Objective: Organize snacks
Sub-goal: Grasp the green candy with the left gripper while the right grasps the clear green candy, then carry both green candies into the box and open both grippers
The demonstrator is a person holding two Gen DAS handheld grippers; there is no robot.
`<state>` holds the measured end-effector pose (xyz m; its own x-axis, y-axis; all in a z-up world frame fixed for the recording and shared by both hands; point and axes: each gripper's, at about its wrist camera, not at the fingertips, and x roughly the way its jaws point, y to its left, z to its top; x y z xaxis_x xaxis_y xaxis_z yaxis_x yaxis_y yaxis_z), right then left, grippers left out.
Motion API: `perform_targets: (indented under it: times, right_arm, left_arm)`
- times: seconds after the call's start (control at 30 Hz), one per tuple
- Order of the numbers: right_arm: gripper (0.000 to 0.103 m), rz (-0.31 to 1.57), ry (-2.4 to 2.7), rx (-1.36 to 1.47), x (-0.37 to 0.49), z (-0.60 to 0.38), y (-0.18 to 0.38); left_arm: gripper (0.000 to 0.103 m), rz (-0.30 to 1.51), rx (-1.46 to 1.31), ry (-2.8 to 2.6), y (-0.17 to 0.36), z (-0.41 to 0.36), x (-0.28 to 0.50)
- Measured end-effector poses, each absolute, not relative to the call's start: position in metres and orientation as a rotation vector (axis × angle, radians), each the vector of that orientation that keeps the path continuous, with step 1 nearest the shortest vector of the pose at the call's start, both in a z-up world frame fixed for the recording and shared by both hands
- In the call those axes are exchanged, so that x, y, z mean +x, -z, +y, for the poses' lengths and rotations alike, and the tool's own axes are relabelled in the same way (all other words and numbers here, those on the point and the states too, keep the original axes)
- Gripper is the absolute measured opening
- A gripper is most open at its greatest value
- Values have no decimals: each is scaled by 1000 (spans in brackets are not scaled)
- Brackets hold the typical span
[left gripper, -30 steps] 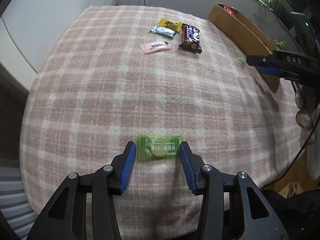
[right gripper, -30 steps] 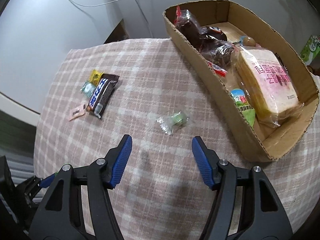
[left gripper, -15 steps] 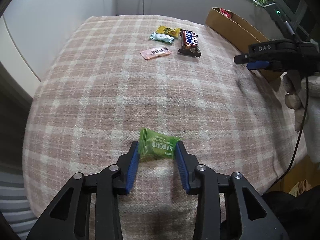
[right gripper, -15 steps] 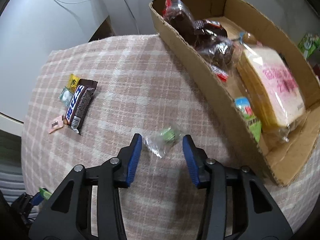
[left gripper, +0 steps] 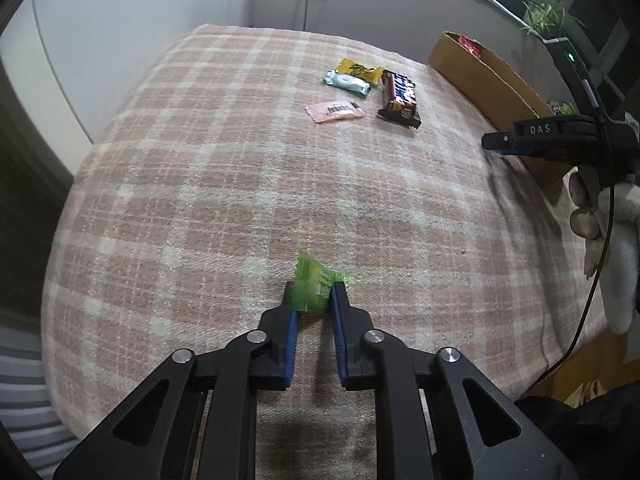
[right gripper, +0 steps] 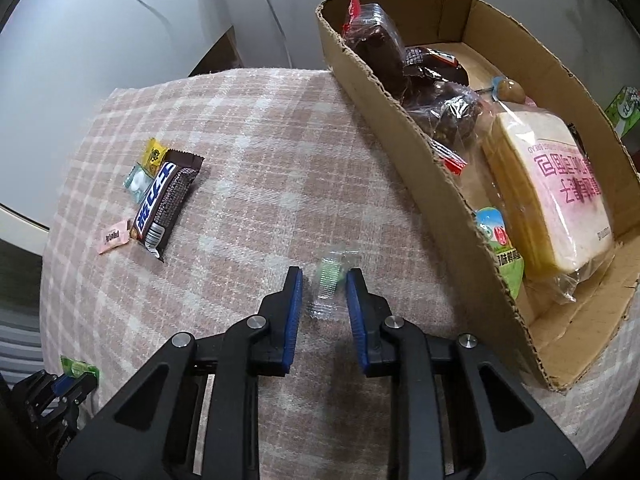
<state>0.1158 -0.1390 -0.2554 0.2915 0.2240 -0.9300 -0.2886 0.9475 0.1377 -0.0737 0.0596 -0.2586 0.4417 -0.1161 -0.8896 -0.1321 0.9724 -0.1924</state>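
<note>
Low over the plaid cloth (left gripper: 224, 184), left gripper (left gripper: 311, 294) clamped on green candy (left gripper: 314, 286), right gripper (right gripper: 324, 280) narrowly astride clear-wrapped candy (right gripper: 330, 284).

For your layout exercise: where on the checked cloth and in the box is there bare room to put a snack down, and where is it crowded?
Free: the wide stretch of cloth between the green candy and the pink packet; also between the chocolate bar and the box. In the box, only the far corner floor shows bare. Crowded: the bread and dark cakes.
</note>
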Motion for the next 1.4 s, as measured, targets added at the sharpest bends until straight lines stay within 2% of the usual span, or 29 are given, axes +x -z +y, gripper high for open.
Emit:
perform_targets:
  times: [0.13,0.7,1.03,1.4]
  right_arm:
    - [20,1226,-345,-54,114,-141,254]
    - [19,1187,-386,-31,103,-153,226]
    - [19,1185,-402,-27,102,-153,222]
    - [19,1160,-405,-11,103,-160,209]
  left_arm:
    - [9,1118,-295,-12,259,66,-75]
    - [6,1067,-395,-24,239,82,-64]
    - [4,1095,-315,-20,259,71,-54]
    - [4,1065,-421,-50,243,87,-51]
